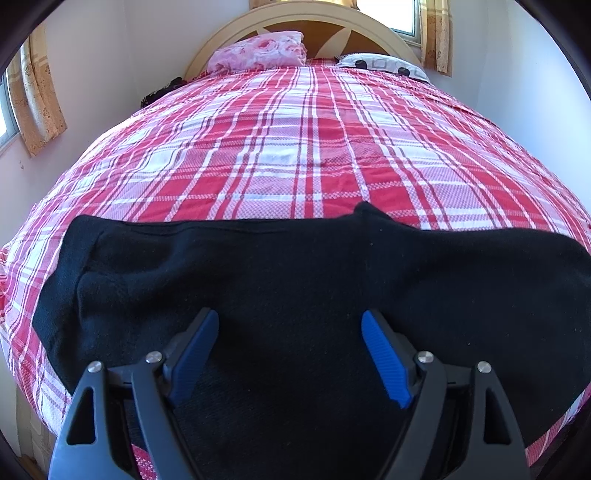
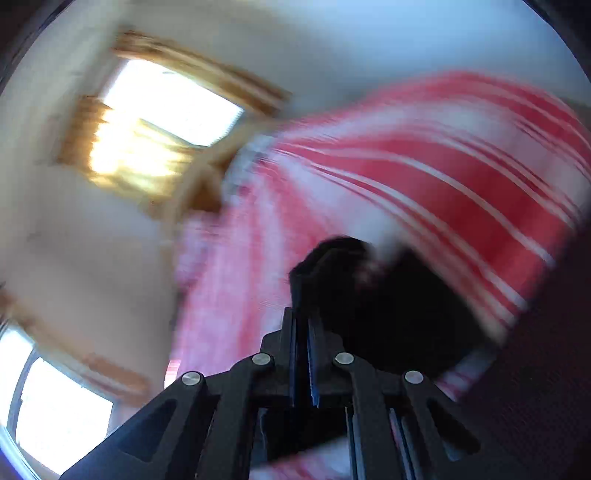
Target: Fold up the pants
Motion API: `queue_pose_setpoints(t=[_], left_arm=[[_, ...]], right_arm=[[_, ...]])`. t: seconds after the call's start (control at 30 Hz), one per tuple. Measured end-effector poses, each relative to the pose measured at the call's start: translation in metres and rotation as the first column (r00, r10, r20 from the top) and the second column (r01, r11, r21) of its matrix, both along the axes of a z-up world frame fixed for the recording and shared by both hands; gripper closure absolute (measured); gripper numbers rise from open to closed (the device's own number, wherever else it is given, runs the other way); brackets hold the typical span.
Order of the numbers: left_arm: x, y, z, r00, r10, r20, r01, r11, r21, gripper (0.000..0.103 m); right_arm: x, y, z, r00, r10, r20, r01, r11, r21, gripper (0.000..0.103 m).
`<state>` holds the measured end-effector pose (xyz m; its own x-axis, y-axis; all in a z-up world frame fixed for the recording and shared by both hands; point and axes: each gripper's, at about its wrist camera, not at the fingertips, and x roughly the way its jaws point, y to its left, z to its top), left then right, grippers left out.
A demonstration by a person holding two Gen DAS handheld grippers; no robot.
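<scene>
Black pants [image 1: 280,273] lie across the near end of the bed, stretched from left to right. My left gripper [image 1: 290,325] is open just above them, its blue pads [image 1: 384,358] apart over the dark cloth, holding nothing. In the right wrist view the picture is heavily blurred by motion. My right gripper [image 2: 303,317] has its jaws pressed together, and black pants fabric [image 2: 399,295] bunches at and beyond its tips, lifted over the bedsheet.
The bed has a red and white plaid sheet [image 1: 295,140]. A pink floral pillow [image 1: 258,50] and a spotted pillow [image 1: 384,64] lie by the headboard [image 1: 295,18]. Curtained windows [image 2: 159,125] stand on the walls beside the bed.
</scene>
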<state>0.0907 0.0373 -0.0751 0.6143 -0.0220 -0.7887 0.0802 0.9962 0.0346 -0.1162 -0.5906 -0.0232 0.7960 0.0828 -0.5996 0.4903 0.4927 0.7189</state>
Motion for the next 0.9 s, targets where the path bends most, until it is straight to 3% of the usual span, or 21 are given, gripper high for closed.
queue_pose_setpoints(t=[0.13,0.33,0.4,0.47,0.57,0.67,0.73,0.83,0.9], left_arm=[[0.001,-0.003,0.000,1.000,0.003,-0.004,-0.003,1.000,0.003,0.019],[0.001,-0.004,0.000,1.000,0.004,-0.001,-0.004,1.000,0.004,0.019],[0.002,-0.003,0.000,1.000,0.002,-0.001,-0.002,1.000,0.002,0.019],[0.002,-0.003,0.000,1.000,0.003,-0.001,-0.003,1.000,0.005,0.019],[0.002,-0.002,-0.001,1.000,0.002,0.000,-0.002,1.000,0.006,0.019],[0.002,-0.003,-0.001,1.000,0.002,0.003,-0.002,1.000,0.008,0.019],[0.000,-0.003,0.001,1.000,0.006,0.018,-0.006,1.000,0.014,0.019],[-0.008,-0.004,0.007,0.999,0.006,0.047,-0.005,1.000,-0.010,0.019],[-0.014,-0.007,0.012,0.998,-0.005,0.065,0.007,0.999,-0.031,0.019]], right_arm=[[-0.030,0.005,-0.024,0.996,-0.027,-0.091,0.026,0.999,-0.019,0.097],[-0.022,0.006,-0.023,0.980,-0.041,-0.193,0.027,0.997,-0.079,0.095],[-0.016,0.008,-0.010,0.986,-0.047,-0.160,0.022,0.988,-0.155,0.095],[-0.006,0.009,-0.001,0.972,-0.061,-0.225,-0.005,0.960,-0.279,0.094],[-0.003,0.001,0.009,0.940,-0.155,-0.303,0.031,0.926,-0.377,0.091],[-0.018,-0.017,0.019,0.927,-0.252,-0.278,0.129,0.910,-0.393,0.091],[-0.021,-0.018,0.031,0.968,-0.170,-0.184,0.089,0.920,-0.382,0.091],[0.005,-0.012,0.033,0.986,-0.071,-0.150,0.008,0.925,-0.381,0.091],[0.027,-0.012,0.029,0.984,-0.038,-0.175,-0.034,0.919,-0.392,0.091]])
